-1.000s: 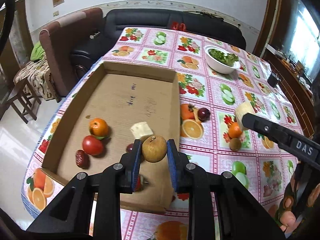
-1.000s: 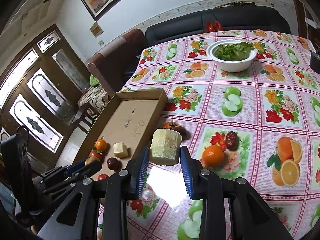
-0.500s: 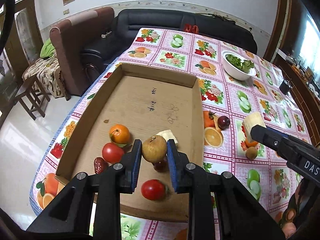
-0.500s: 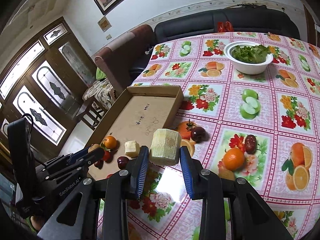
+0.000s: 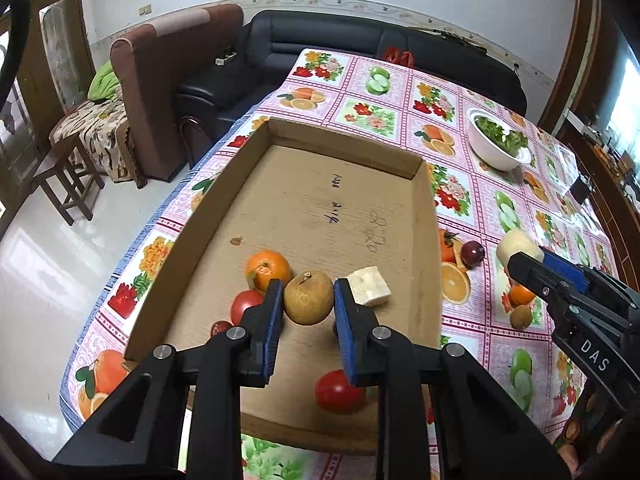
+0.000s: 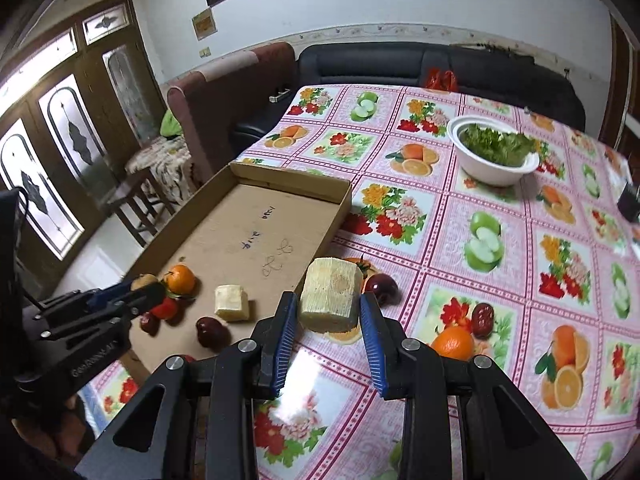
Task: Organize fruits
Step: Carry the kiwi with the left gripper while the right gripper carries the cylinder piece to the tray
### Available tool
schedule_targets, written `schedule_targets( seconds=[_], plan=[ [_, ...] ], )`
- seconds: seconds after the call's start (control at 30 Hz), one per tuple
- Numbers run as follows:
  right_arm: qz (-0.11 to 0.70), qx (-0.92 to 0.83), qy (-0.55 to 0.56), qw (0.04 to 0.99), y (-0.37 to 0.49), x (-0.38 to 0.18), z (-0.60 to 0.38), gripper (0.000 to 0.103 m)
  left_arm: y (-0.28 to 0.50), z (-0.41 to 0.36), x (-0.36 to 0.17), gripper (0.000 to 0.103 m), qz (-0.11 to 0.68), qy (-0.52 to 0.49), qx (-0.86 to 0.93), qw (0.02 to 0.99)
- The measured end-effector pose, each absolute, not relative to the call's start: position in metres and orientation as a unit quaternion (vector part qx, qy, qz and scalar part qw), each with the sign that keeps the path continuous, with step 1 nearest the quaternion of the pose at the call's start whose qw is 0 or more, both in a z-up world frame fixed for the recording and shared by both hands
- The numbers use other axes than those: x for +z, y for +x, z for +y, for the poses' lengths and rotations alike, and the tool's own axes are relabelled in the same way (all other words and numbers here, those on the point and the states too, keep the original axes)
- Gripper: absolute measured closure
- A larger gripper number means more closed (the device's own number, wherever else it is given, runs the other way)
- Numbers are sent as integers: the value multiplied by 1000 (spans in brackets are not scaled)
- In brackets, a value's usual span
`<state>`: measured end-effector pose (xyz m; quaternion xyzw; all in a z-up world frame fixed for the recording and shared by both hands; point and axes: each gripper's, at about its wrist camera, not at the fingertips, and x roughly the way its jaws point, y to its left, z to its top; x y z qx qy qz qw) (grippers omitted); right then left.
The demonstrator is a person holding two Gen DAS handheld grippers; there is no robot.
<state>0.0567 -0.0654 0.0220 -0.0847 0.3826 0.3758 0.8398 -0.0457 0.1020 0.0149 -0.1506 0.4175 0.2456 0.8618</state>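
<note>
My left gripper [image 5: 307, 300] is shut on a round brown pear [image 5: 308, 298] and holds it above the near part of the cardboard tray [image 5: 424, 240]. In the tray lie an orange [image 5: 267, 270], two tomatoes [image 5: 339, 391], a dark red date [image 5: 221, 327] and a pale fruit chunk [image 5: 369, 285]. My right gripper [image 6: 328, 312] is shut on a pale peeled fruit block [image 6: 330, 299], held over the table beside the tray's right wall [image 6: 320, 246]. It shows at the right of the left wrist view [image 5: 520, 254].
On the fruit-print tablecloth [image 6: 500, 280] lie a dark plum [image 6: 382, 286], a date [image 6: 482, 319], a small orange [image 6: 452, 343] and a tomato partly hidden by the block. A white bowl of greens [image 6: 494, 156] stands at the back. Sofas stand beyond the table.
My left gripper has carried the pear left and forward over the tray. My right gripper with the block has moved closer to the tray's right wall.
</note>
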Motion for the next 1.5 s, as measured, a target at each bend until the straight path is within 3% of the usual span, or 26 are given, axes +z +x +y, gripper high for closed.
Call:
schedule_targets(
  seconds=[0.27, 0.3, 0.33, 0.37, 0.67, 0.7, 0.77, 1.1, 1.5],
  plan=[
    [381, 389, -97, 833, 59, 20, -45, 79, -41, 129, 13, 80, 420, -163, 258, 855],
    [383, 398, -97, 828, 60, 20, -40, 81, -39, 135, 12, 80, 420, -166, 263, 853],
    [383, 402, -99, 826, 59, 20, -36, 92, -38, 139, 12, 80, 420, -167, 266, 852],
    [384, 406, -102, 823, 59, 19, -31, 96, -37, 143, 11, 80, 421, -168, 268, 850],
    [434, 437, -54, 786, 73, 2, -60, 89, -33, 155, 4, 80, 423, -183, 261, 848],
    [437, 437, -57, 784, 69, -1, -69, 87, -33, 154, 5, 80, 423, -183, 258, 849],
    [447, 428, -68, 782, 60, -11, -87, 70, -32, 151, 5, 80, 422, -184, 253, 851],
    [470, 404, -109, 777, 48, -54, -82, 73, -35, 143, 13, 80, 415, -186, 246, 856],
    [426, 450, -60, 783, 53, 0, -48, 74, -40, 160, 9, 80, 419, -191, 258, 849]
  ],
)
